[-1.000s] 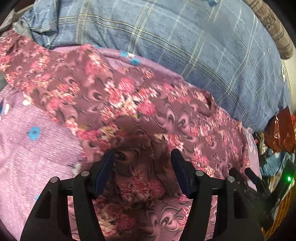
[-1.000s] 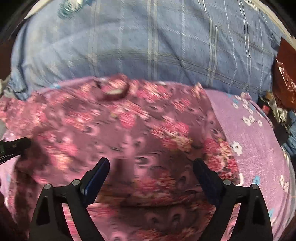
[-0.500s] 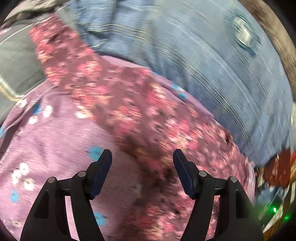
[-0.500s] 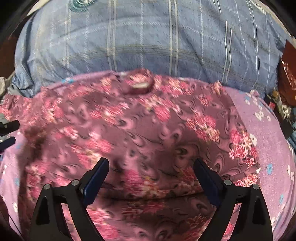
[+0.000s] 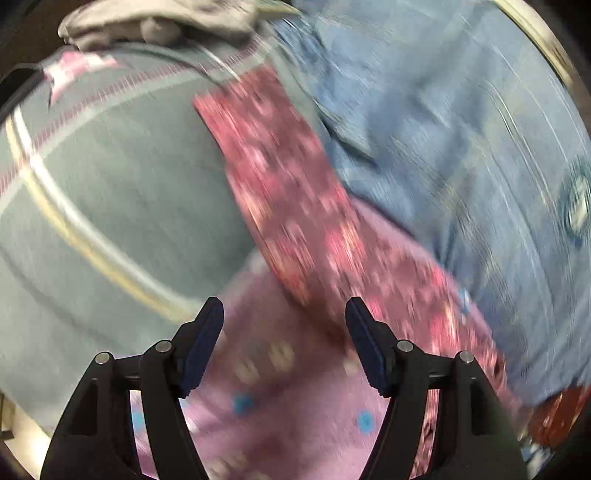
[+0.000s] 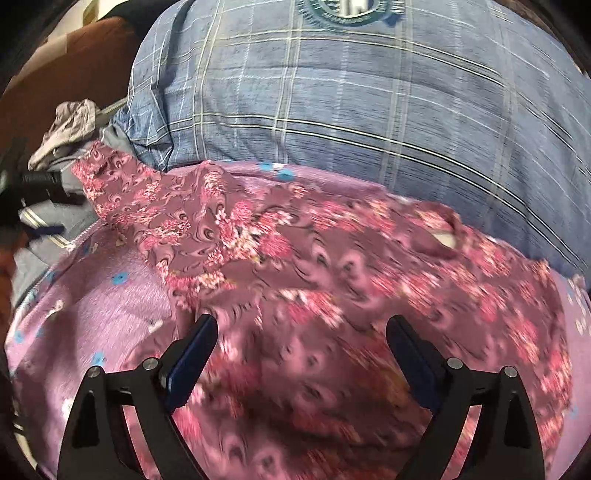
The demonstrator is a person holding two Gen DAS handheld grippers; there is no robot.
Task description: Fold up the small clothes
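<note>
- Left wrist view, heavily blurred. My left gripper (image 5: 284,314) stands with its jaws apart and nothing between the pads; they have just been opening a little further.
- Below that gripper I see the pink dotted sheet (image 5: 280,406), with small blue and pale spots.
- The floral garment (image 5: 291,206), maroon with pink blossoms, runs as a narrow band from upper centre down toward the right fingertip. It lies on the pink sheet, its lower end just beside the right pad; I cannot tell whether they touch.
- Left of the band: a grey-green cloth (image 5: 110,192) with pale stripes. Right of it: the blue checked cloth (image 5: 461,129). A crumpled grey rag (image 5: 155,22) sits at the top edge.
- Right wrist view. My right gripper (image 6: 301,332) is spread wide and holds nothing; both pads hover over the floral garment (image 6: 314,266).
- Here the garment lies spread across the pink dotted sheet (image 6: 103,302), one narrow end reaching up left.
- The blue checked cloth (image 6: 351,110) fills the space behind it, bearing a round teal emblem (image 6: 347,11) at the top.
- I see no container in either view; the clothes lie loose on the sheet.
</note>
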